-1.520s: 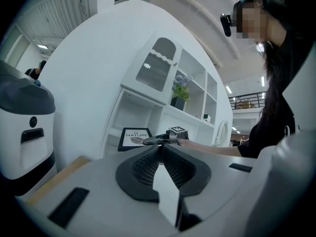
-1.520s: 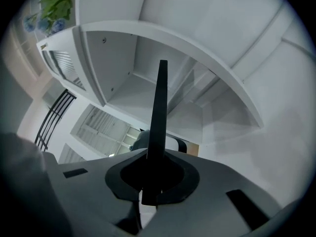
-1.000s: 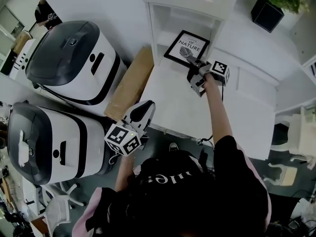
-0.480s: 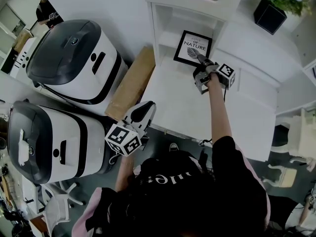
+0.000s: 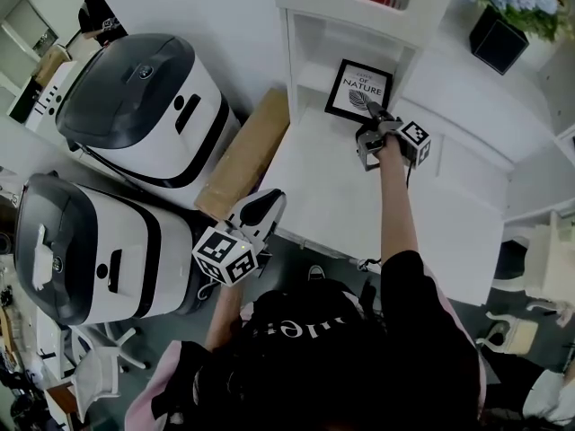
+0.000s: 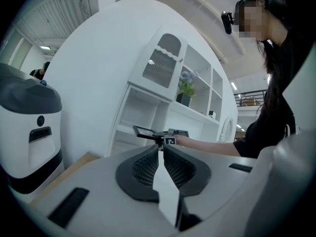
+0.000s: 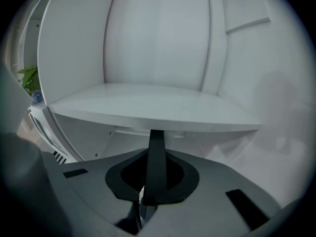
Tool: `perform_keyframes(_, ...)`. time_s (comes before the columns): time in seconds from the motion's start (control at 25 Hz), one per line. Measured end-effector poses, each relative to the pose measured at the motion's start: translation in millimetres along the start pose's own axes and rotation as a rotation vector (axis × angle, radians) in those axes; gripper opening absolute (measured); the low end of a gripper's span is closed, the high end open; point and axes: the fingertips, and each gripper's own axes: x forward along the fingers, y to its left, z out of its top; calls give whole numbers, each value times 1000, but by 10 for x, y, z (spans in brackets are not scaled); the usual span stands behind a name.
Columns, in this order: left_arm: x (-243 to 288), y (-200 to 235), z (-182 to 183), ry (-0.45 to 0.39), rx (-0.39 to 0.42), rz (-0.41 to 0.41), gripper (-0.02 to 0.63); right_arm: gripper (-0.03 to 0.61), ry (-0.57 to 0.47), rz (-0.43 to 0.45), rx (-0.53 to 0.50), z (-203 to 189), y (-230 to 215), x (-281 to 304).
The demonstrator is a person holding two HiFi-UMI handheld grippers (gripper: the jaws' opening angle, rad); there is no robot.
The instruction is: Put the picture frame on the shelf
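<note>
Picture frame [image 5: 359, 91], flat black-edged rectangle, pinched by right gripper [image 5: 369, 107], smooth white shelf [image 5: 307, 77]

Far centre, at the mouth of the shelf unit's [image 5: 304, 48] open compartment: picture frame [image 5: 359, 90] lying level, its near right corner clamped in the right gripper [image 5: 369, 109], with the table [image 5: 346, 209] stretching nearer from the shelf's foot. Left of the table, cardboard box [image 5: 241, 155] along its edge, then far machine [image 5: 144, 97] and near machine [image 5: 81, 241] further left. Left gripper [image 5: 268, 197] over the table's near left corner, jaws together on nothing; potted flowers [image 5: 499, 21] far right.
</note>
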Motion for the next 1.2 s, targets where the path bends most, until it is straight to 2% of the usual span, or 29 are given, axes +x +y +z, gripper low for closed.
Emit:
perform_keyframes(0.2,6,-32,-13,-1,-1,1,41,63,-10,43,-48,-6,91,-2)
perform_keyframes(0.36,7,-76,-51,6,-6,-1,41,166,0,97,-37,-16,202,-9)
perform_keyframes(0.52,5,-118,-83,9,-11,-3,41,219,5,52,-103,-11,149,-33)
perform_keyframes(0.72,-24,-131,-72,4,-9,-1,41,236,24,43,-117,-68,106,-108)
perform_keyframes(1.0,-42,-183,-109,5,-14,-10,41,242,50,-10,-278,-112,77,-334)
perform_keyframes(1.2,-70,-252,-131,2,-19,-26,41,244,52,-3,-318,-134,128,-562)
